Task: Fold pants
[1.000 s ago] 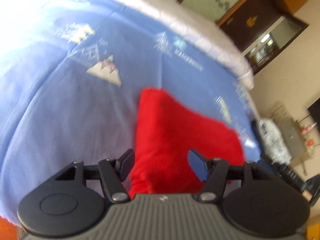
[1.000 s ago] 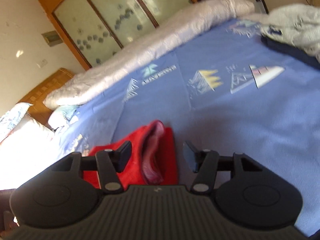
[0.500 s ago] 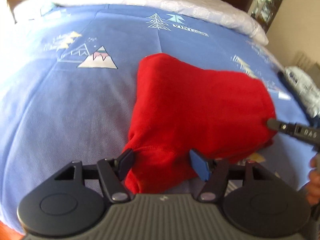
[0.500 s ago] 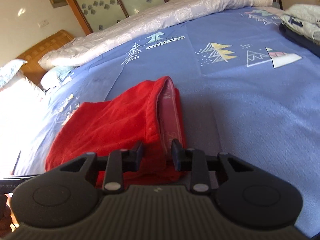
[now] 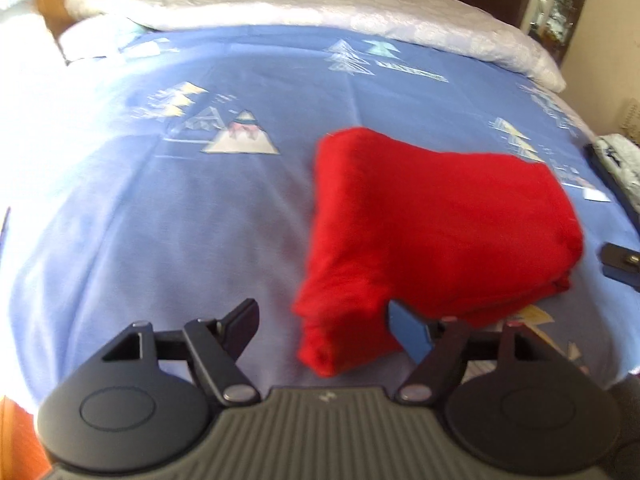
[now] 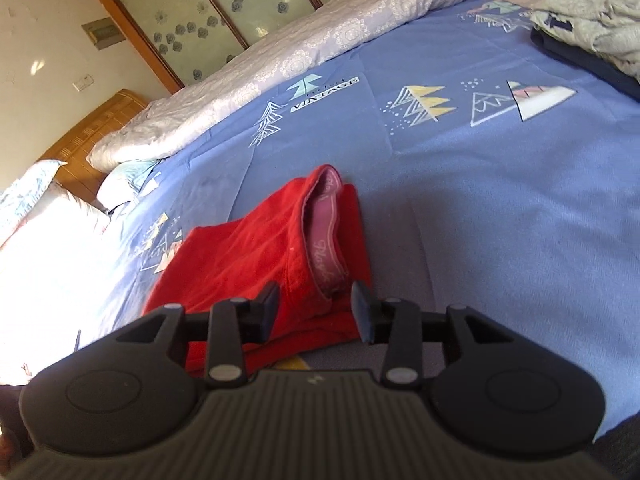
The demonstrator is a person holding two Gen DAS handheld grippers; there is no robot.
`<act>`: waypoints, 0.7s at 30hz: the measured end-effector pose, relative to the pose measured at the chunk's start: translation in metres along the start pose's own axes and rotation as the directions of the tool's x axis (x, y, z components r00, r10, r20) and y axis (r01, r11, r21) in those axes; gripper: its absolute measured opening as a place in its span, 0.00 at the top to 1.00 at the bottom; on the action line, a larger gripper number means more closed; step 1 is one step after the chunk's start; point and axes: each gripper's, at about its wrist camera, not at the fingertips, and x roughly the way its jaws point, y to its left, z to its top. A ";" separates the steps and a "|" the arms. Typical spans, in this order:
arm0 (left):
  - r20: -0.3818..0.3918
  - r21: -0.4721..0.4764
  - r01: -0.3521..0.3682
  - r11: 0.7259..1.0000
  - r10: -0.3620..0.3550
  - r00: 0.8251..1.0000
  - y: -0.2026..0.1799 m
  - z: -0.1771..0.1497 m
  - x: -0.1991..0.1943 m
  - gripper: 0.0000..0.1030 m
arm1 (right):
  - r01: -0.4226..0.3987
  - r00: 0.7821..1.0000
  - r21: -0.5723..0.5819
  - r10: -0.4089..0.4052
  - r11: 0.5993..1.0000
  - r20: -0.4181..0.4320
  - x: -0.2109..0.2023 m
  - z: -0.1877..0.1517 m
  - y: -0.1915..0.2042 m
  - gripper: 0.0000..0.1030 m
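Observation:
Red pants lie folded into a thick bundle on the blue patterned bedsheet. My left gripper hovers at the bundle's near left corner. Its jaws are opening; the corner sits by the right finger and the left finger is clear of the cloth. In the right wrist view the pants show their pink waistband at the open end. My right gripper straddles that waistband end. Its jaws are opening and the pads do not pinch the cloth. One of its fingers shows at the right edge of the left wrist view.
A rolled white quilt runs along the far edge of the bed. A pile of grey and navy clothes lies at the far right. Pillows and a wooden headboard are at the left, sliding wardrobe doors behind.
The left gripper swung left and widened, so the pants' corner now lies by its right finger. The right gripper narrowed on the waistband end, then widened again and drew back slightly.

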 end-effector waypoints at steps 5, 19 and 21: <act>0.024 -0.024 -0.044 0.999 0.044 0.999 0.016 0.004 -0.007 0.26 | -0.016 0.999 0.040 0.017 0.999 -0.030 0.002 -0.005 -0.002 0.56; 0.043 -0.340 -0.026 0.940 0.043 0.998 0.121 0.021 -0.019 0.26 | -0.022 0.998 0.041 0.024 0.999 -0.050 0.002 -0.007 0.001 0.53; 0.043 -0.377 0.038 0.926 -0.023 0.999 0.128 0.019 -0.018 0.25 | -0.022 0.998 0.052 0.025 0.998 -0.053 0.004 -0.007 -0.001 0.52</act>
